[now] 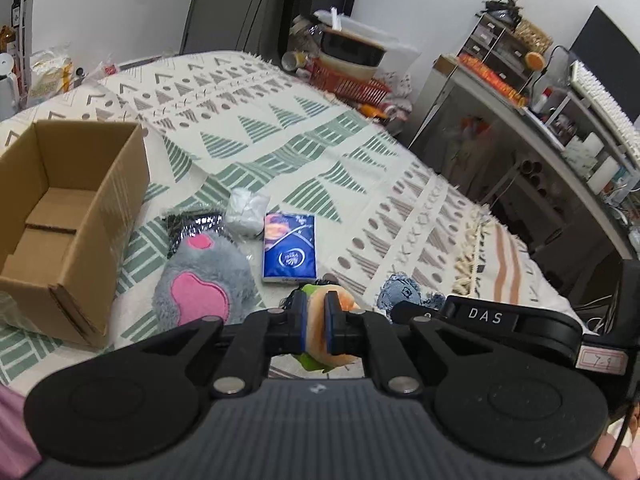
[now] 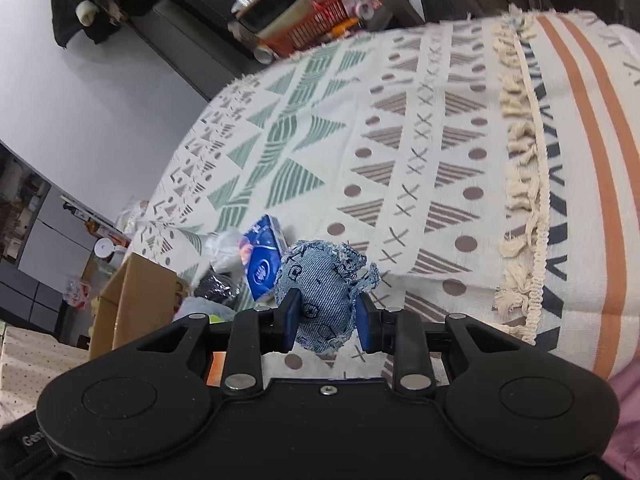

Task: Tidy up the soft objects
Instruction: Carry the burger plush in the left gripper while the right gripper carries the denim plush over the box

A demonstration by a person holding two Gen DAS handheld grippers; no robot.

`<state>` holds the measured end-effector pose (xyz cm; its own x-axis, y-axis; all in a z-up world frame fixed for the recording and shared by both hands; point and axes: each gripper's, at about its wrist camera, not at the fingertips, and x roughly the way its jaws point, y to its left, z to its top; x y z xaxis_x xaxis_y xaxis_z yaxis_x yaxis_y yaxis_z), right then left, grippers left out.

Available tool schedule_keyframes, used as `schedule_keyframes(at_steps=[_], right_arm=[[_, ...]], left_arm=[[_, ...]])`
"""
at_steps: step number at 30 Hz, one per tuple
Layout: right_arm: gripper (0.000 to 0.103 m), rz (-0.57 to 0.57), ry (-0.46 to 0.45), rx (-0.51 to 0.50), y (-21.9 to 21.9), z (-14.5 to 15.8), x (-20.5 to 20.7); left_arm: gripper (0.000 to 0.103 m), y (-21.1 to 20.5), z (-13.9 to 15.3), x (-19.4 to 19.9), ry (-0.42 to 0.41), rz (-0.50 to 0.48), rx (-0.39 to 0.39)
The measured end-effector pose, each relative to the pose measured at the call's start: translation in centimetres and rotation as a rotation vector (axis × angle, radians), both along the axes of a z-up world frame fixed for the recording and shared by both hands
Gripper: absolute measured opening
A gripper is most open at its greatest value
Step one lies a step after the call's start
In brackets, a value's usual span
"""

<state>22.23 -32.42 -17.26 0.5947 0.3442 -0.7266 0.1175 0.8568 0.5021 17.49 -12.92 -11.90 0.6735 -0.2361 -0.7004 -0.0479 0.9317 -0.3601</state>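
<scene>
Two tools pinch soft toys over the patterned bed: the left tool (image 1: 316,322) squeezing an orange-and-green plush (image 1: 334,300), the right tool (image 2: 326,320) a denim ball (image 2: 320,292), with the open cardboard box (image 1: 68,216) at ten o'clock, nearer the left.

right claw (image 2: 326,322) | clamps denim pouch (image 2: 324,288); above patterned blanket (image 2: 400,140)

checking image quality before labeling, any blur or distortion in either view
Left wrist view: strong fisheye bend at the desk; cardboard box and tissue pack sharp. Right wrist view: denim toy crisp, far clutter softly blurred, horizon tilted.
</scene>
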Motion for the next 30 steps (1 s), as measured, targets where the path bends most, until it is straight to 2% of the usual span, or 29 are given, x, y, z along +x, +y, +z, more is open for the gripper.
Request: schedule_keyframes(at_steps=[8, 17, 30], right_arm=[[0.028, 0.031, -0.084, -0.038, 1.5, 2.8, -1.2], [0.028, 0.04, -0.173, -0.026, 4.1, 5.8, -3.5], [0.028, 0.036, -0.236, -0.013, 8.4, 8.3, -5.0]], left_arm=[[0.008, 1.7, 2.4, -1.6, -0.047, 0.014, -0.031], [0.008, 4.8, 4.6, -3.3, -0.101, 0.056, -0.024], [0.008, 10.7, 6.1, -5.1, -0.136, 0.134, -0.025]])
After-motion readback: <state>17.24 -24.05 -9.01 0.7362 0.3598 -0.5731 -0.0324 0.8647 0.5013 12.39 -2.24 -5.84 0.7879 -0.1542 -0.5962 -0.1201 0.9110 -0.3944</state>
